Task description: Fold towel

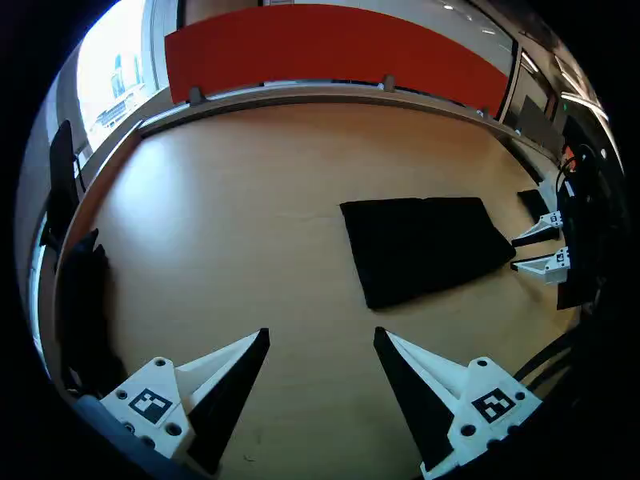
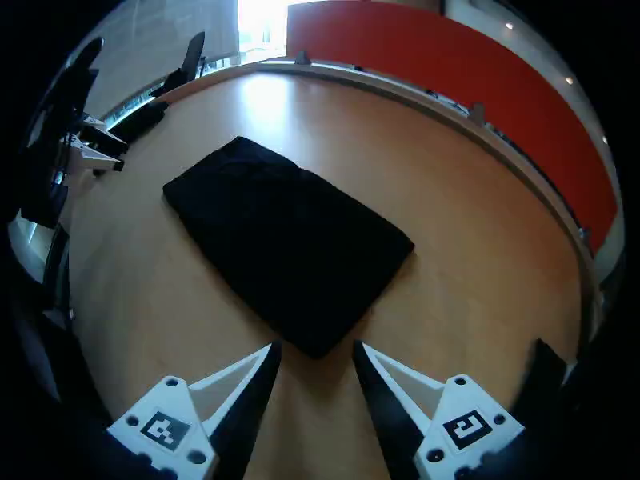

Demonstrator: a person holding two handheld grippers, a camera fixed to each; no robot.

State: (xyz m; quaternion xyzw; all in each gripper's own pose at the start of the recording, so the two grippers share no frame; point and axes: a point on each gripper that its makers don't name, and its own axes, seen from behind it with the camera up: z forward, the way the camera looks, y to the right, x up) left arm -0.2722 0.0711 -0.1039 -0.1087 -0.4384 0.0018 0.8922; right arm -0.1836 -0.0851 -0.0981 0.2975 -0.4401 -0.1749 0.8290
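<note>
Left claw (image 1: pixel 320 332) and right claw (image 2: pixel 316 344) both stand open and empty over the wooden table (image 1: pixel 240 200).
The black towel (image 2: pixel 288 248) lies flat, its corner just ahead of my right claw at 12 o'clock, and at 2 o'clock from my left. I judge the fold is not yet begun; next I must pinch the near corners.

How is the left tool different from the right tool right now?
The left tool hangs over bare table, away from the black towel. The right tool points at the towel's near corner, which shows between its fingers. The left tool's fingers look spread wider than the right tool's. Both are open, hold nothing, and have white bodies with black fingers.
</note>
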